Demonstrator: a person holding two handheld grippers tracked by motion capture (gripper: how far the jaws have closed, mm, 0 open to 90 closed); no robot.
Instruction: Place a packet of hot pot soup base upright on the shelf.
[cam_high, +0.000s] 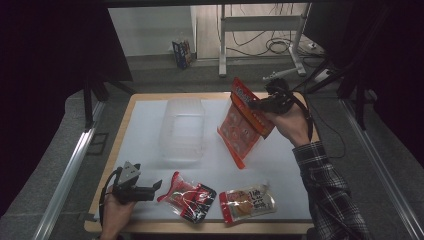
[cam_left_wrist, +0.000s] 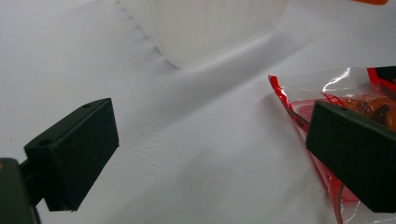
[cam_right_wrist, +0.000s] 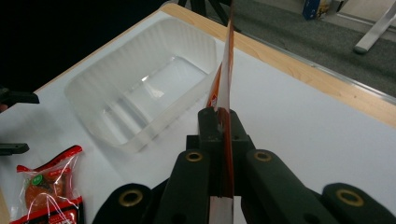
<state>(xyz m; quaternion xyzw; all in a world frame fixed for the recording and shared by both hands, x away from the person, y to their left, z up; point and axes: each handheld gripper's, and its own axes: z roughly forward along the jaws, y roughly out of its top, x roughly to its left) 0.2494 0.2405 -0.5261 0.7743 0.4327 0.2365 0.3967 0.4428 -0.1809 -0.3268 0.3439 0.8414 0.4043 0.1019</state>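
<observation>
**Snack packs into tray: first pack in the air, none in yet**

Right gripper (cam_high: 261, 103) has its jaws clamped on the edge of the orange snack pack (cam_high: 243, 124), held up off the table just to the right of the clear plastic tray (cam_high: 183, 131). In the right gripper view the pack's edge stands pinched between the jaws, tray (cam_right_wrist: 140, 93) just beyond and lower. The tray looks empty (nothing visible through its walls), so I'd judge the job as barely started: one pack lifted, zero placed.

Left gripper (cam_high: 150, 192) sits low at the near left with jaws wide apart and nothing between them. It's just beside the red-and-black pack (cam_high: 190, 199), right jaw near that pack's corner in the left gripper view. A pale orange pack (cam_high: 247, 201) lies next to it, near the front edge. So two packs left on the table plus the one in hand.

Surface: white sheet (cam_high: 145, 125) over a wooden-edged table (cam_high: 127, 112), smooth with slight wrinkles near the tray. Room is dim, grey floor, dark curtains at the sides, a white desk frame (cam_high: 260, 30) with cables and a small box (cam_high: 182, 52) on the floor beyond.
</observation>
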